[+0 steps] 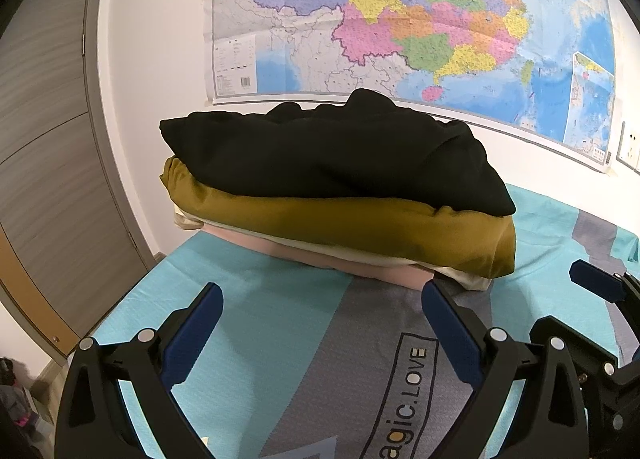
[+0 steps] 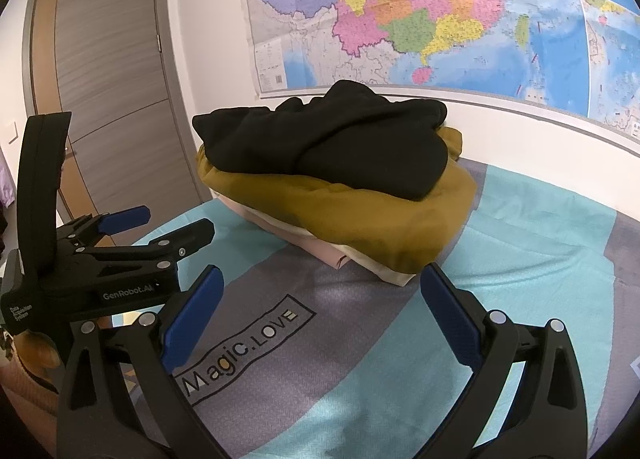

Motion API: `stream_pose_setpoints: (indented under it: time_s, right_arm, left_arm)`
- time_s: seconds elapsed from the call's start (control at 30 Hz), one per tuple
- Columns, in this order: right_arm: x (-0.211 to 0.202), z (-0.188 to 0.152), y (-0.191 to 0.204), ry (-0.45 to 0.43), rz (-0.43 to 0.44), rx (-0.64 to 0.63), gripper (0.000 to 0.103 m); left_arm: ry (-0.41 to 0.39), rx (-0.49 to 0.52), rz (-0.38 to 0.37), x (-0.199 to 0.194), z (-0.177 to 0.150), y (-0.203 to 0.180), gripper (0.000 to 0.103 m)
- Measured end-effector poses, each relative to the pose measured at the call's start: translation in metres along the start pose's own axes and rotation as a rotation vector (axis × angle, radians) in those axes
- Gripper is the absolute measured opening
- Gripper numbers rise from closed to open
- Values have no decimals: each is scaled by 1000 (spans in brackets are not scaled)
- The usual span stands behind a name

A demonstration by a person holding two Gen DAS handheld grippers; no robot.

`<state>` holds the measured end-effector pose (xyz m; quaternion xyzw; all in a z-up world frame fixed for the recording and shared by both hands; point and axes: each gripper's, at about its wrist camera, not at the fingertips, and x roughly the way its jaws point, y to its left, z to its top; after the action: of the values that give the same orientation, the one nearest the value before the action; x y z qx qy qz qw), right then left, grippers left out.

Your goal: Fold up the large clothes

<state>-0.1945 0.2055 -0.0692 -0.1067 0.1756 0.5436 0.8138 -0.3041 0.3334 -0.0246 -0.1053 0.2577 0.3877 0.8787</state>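
Observation:
A stack of folded clothes lies on the bed against the wall: a black garment [image 1: 332, 151] [image 2: 332, 139] on top, a mustard one [image 1: 360, 227] [image 2: 360, 211] under it, then cream [image 1: 464, 277] and pink [image 1: 384, 269] layers. My left gripper [image 1: 322, 295] is open and empty, a short way in front of the stack above the bedspread. My right gripper [image 2: 320, 279] is open and empty, also in front of the stack. The left gripper also shows at the left of the right wrist view [image 2: 172, 221], open.
The bed has a teal and grey bedspread [image 1: 280, 323] [image 2: 360, 359] with a "Magic.LOVE" print. A large map [image 1: 400, 19] hangs on the wall behind. A wooden door [image 2: 112, 79] stands at the left. The bed's left edge drops to the floor.

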Motion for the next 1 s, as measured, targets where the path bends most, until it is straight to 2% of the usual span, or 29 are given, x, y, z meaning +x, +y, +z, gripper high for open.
stream_pose_setpoints:
  time_s: [1.0]
  right_arm:
    - [0, -3, -1, 0, -2, 12, 97]
  left_arm:
    - [11, 3, 1, 0, -5, -5, 96]
